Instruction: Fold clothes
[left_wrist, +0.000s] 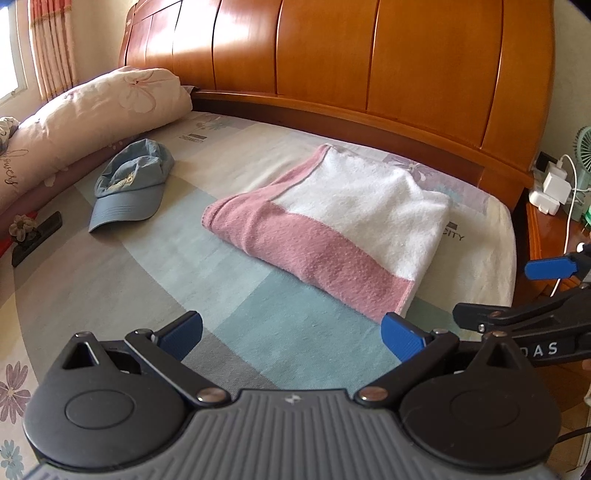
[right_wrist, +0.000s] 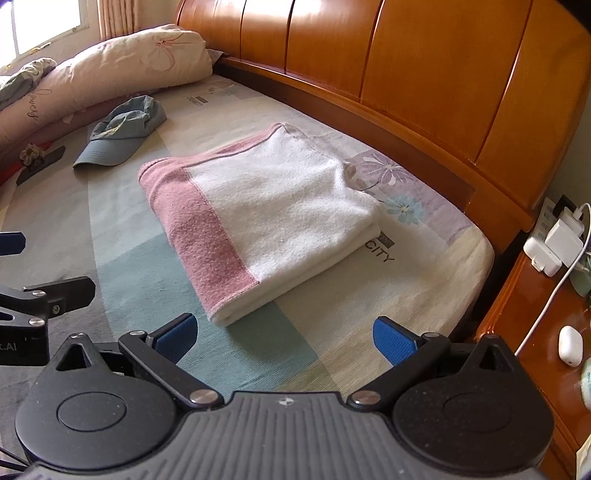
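Towel (left_wrist: 332, 225) folded on bed (left_wrist: 184, 266) | left gripper (left_wrist: 291, 338) spread, empty | right gripper (right_wrist: 284, 336) spread, empty

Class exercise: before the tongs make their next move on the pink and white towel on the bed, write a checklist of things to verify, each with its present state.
1. Left tongs open, holding nothing: ok.
2. Right tongs open, holding nothing: ok.
3. Towel lies folded flat on the bed sheet: ok.
4. Nothing rests on the towel: ok.
5. Blue cap lies apart from the towel: ok.
6. Further fold needed: cannot tell.
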